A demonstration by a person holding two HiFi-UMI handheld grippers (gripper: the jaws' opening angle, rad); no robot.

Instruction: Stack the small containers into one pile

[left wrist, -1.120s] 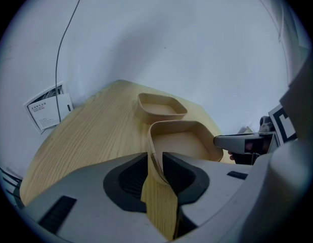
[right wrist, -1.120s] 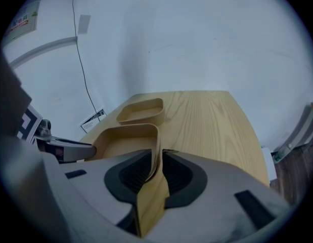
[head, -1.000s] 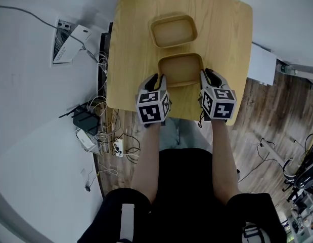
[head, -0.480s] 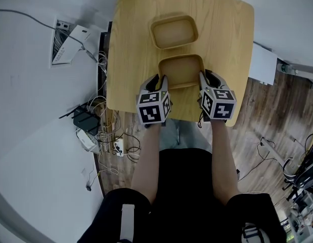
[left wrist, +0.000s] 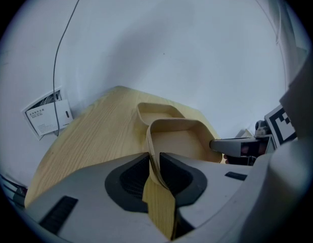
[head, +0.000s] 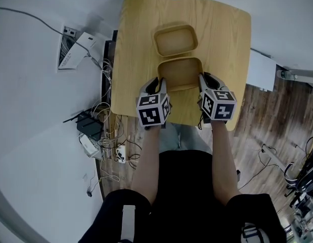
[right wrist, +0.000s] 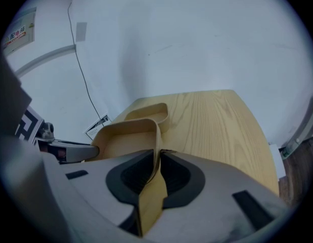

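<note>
Two tan, rounded rectangular containers sit on a wooden table [head: 222, 34]. The far container [head: 175, 39] stands free at the back. The near container [head: 180, 74] is held at both short sides. My left gripper [head: 160, 81] has just been closing and its pads now pinch the left wall [left wrist: 152, 153]. My right gripper [head: 202, 80] is shut on the right wall [right wrist: 157, 151]. In the left gripper view the near container [left wrist: 179, 138] partly covers the far container [left wrist: 155, 111]. The right gripper view shows the near container [right wrist: 127, 138] in front of the far container [right wrist: 148, 113]. Whether the near one is off the table I cannot tell.
The table's front edge [head: 181, 123] runs just under both grippers. Cables, a black box [head: 88, 125] and a power strip lie on the floor at the left. A white box [head: 260, 70] stands to the table's right. A printed card [head: 68, 57] lies at the left.
The whole head view has shifted slightly. Both grippers stay at the near container's two side walls, and neither container has visibly moved on the table.
</note>
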